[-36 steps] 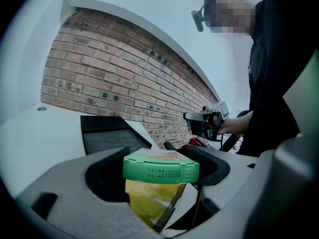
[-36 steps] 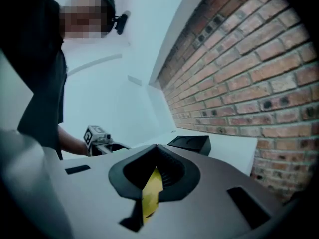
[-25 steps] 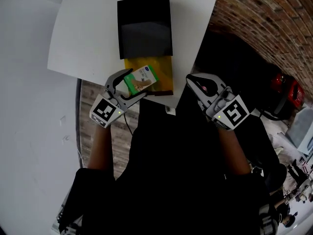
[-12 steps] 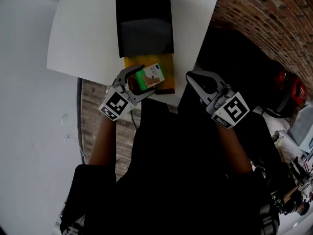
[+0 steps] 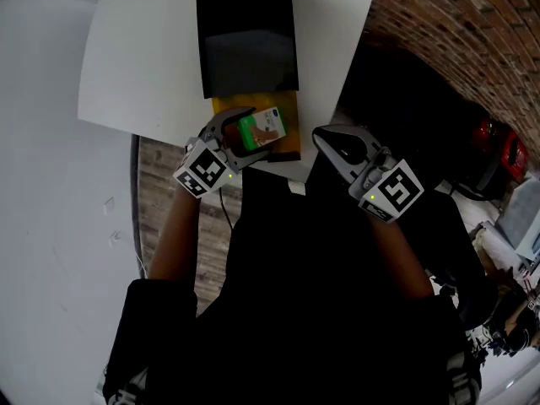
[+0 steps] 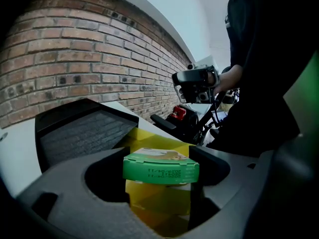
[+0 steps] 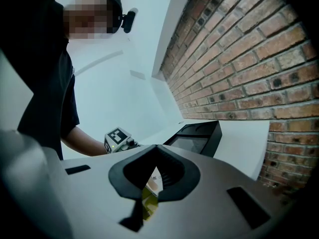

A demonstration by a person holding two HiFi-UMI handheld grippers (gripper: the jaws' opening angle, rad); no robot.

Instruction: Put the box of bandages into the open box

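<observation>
The left gripper (image 5: pixel 256 133) grips the green bandage box (image 5: pixel 263 127) by its sides, jaws spread only to its width, and holds it over the open yellow box (image 6: pixel 157 203). A black box (image 5: pixel 246 39) lies at the yellow box's 12 o'clock on the table (image 5: pixel 143 57). The right gripper (image 5: pixel 322 136), jaws together and empty, hangs at its 3 o'clock.

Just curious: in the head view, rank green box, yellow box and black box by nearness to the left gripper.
1. Green box: held between the left gripper's jaws.
2. Yellow box: just beneath it.
3. Black box: farthest, beyond the yellow one.
</observation>
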